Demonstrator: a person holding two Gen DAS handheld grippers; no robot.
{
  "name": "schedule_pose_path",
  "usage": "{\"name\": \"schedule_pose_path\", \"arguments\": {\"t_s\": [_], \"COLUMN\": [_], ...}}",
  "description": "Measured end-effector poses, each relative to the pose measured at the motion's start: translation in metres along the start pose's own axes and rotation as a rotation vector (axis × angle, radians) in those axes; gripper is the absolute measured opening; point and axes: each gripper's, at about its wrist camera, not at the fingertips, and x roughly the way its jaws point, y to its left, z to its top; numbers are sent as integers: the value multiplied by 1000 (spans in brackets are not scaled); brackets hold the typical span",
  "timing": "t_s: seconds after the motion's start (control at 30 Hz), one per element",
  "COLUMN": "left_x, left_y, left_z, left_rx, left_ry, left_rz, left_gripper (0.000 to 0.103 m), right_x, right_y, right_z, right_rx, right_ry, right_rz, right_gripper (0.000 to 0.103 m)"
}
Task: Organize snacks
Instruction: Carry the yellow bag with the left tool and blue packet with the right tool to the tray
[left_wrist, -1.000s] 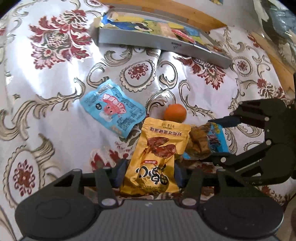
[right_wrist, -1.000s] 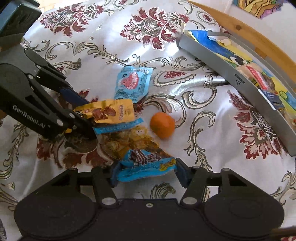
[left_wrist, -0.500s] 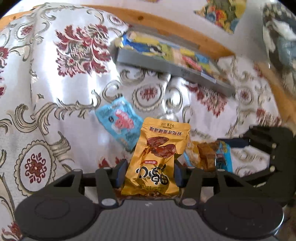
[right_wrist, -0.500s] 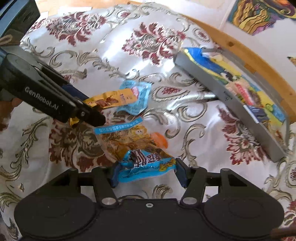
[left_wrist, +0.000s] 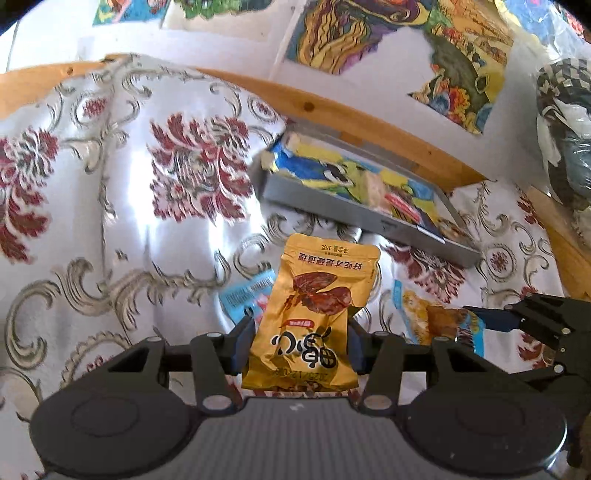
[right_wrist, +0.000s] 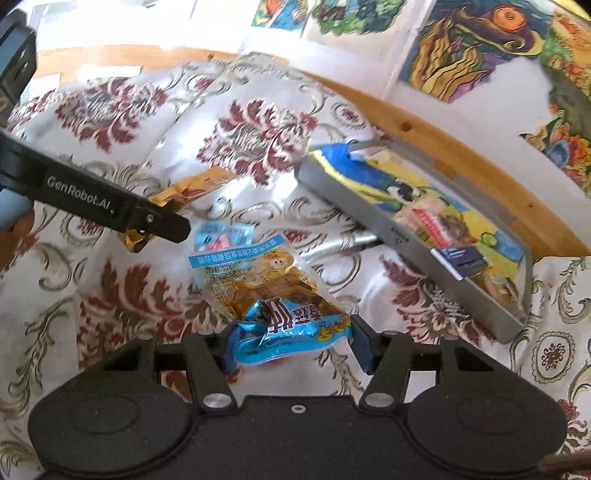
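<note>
- Right, nearest the left wrist camera, the left gripper (left_wrist: 301, 341) has its two blue-padded fingers pinched in on the lower half of a golden-yellow snack packet (left_wrist: 312, 317), which stands upright between them, clear of the cloth.
- Over on the other side, the right gripper (right_wrist: 291, 338) is clamped on the crumpled blue end of a clear-and-blue snack packet (right_wrist: 258, 288), brown pieces showing through the film.
- Just past both, a light blue packet (right_wrist: 223, 236) lies flat on the floral tablecloth (left_wrist: 110, 206), partly hidden behind the held ones.
- Further back, a grey metal tray (left_wrist: 332, 206) sits on the cloth near the wooden table edge (left_wrist: 369, 122), lined with a blue-and-yellow cartoon sheet and holding a few small snacks.
- Beyond that, colourful posters (left_wrist: 399, 33) cover the white wall.
</note>
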Motion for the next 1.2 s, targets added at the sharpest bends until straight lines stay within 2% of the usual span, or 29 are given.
{"name": "schedule_pose_path", "arguments": {"t_s": [0.57,1.07,1.2], "left_x": [2,13,18], "left_y": [8,20,20], "left_z": [10,27,29], "left_rx": [-51,-128,-109], "left_ry": [-50,-78,-93], "left_rz": [31,54,63], "left_gripper": [55,55,55], "right_x": [4,31,42], "right_y": [-18,-12,-13], "right_z": [11,22,23], "right_rx": [185,241,267], "right_ry": [-124,-163,-156], "right_rz": [-82,-65,-68], "right_gripper": [60,60,60]}}
